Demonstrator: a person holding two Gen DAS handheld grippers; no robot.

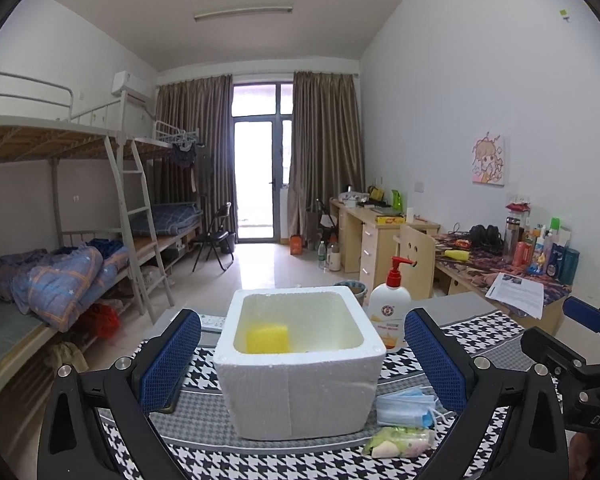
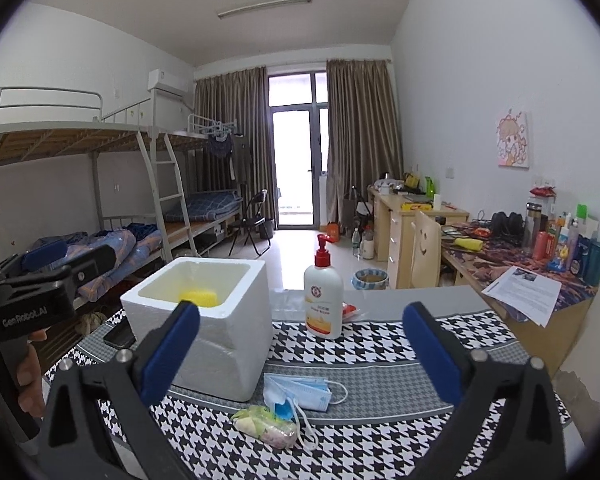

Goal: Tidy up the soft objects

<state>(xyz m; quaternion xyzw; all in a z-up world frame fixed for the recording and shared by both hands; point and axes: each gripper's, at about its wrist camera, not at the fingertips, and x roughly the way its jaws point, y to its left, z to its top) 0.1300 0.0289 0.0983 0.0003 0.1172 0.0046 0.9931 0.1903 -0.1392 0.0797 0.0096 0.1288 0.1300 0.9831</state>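
Observation:
A white foam box point(image 1: 300, 376) stands on the houndstooth cloth point(image 1: 492, 332) with a yellow sponge point(image 1: 267, 339) inside; the box also shows in the right wrist view point(image 2: 216, 320), sponge point(image 2: 199, 297) in it. Blue face masks point(image 1: 406, 406) and a small tissue pack point(image 1: 400, 442) lie right of the box, seen also in the right wrist view as masks point(image 2: 300, 390) and pack point(image 2: 266, 426). My left gripper point(image 1: 302, 354) is open, its fingers on either side of the box. My right gripper point(image 2: 300, 350) is open and empty above the masks.
A white lotion pump bottle point(image 2: 323, 300) with a red pump stands behind the masks. A dark phone point(image 2: 118, 336) lies left of the box. A cluttered desk point(image 2: 540, 264) is to the right, bunk beds point(image 2: 100, 200) to the left.

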